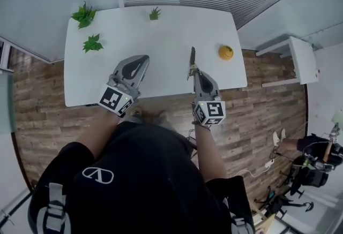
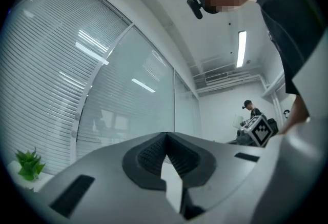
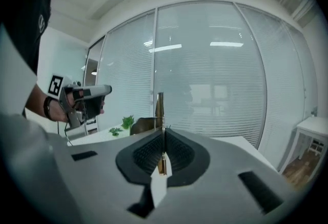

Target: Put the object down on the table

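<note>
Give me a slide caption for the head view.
Right gripper holds a slim stick-like object over the white table; left gripper shut, empty.

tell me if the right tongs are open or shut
Shut on a thin object: the right gripper view shows the right tongs pressed against it, its end sticking out past them.

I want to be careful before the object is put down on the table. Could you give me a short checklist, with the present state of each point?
1. Right gripper shut on the slim object: ok.
2. Object sticks straight out of the jaws, not skewed: ok.
3. Bare table ahead of the object: ok.
4. Yellow fruit apart from the object: ok.
5. Left gripper shut, empty, off to the side: ok.
6. Height of the object above the table: cannot tell.
</note>
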`<state>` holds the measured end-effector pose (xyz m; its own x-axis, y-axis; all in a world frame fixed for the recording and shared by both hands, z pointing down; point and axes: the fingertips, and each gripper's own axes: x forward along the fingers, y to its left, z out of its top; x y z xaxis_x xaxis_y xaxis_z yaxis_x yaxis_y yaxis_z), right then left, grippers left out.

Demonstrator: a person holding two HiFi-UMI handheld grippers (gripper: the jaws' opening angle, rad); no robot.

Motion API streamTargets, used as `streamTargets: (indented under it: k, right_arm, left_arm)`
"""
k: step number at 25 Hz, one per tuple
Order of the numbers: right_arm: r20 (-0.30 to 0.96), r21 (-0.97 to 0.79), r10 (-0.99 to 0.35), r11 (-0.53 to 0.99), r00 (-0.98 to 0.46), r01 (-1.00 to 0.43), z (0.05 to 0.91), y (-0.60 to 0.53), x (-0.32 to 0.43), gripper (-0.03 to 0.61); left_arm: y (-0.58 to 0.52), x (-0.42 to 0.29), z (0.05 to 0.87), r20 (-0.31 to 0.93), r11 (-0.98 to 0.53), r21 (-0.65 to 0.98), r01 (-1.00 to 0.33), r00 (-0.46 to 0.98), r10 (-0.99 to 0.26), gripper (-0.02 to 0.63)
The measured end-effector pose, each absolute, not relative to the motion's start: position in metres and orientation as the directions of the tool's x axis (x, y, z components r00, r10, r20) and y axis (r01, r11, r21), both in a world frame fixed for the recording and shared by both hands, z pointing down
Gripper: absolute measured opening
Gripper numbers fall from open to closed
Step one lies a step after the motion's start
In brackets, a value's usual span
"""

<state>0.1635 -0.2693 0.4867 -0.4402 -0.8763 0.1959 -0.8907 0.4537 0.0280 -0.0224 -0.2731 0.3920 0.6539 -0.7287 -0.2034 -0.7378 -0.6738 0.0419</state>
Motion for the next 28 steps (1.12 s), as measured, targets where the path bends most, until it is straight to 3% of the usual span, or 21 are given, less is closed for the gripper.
streamTargets:
  k: [4,8,14,19,28]
  right_arm:
    - [0.35,0.227,-0.821,0.541,-0.451,-0.809,0.529,-0.301,0.156,0.008]
    - [0.531,0.429,-0.752,0.636,-0.391,-0.642,0.592,-0.328,0.149,0.008]
    - [0.715,0.537,-0.637,0.764,-0.287,-0.359,0.687,-0.357,0.137,0.008]
    - [0.763,0.577,-0.61,0.792,-0.213,-0.202,0.731,-0.369,0.128,0.008]
    - [0.792,0.58,-0.587,0.809,-0.17,-0.09,0.764,-0.376,0.123,0.009]
  left_arm:
    - [-0.278,-0.022,0.398,-0.186,-0.634,0.055,-0.771,0.616,-0.766,0.005]
    - [-0.277,-0.024,0.408,-0.159,-0.611,0.061,-0.789,0.597,-0.786,0.005]
    - [-0.278,-0.036,0.422,-0.12,-0.573,0.072,-0.816,0.563,-0.817,0.005]
    - [-0.277,-0.046,0.426,-0.131,-0.554,0.075,-0.829,0.543,-0.83,0.005]
    - [-0.28,-0.059,0.438,-0.102,-0.536,0.076,-0.841,0.528,-0.843,0.005]
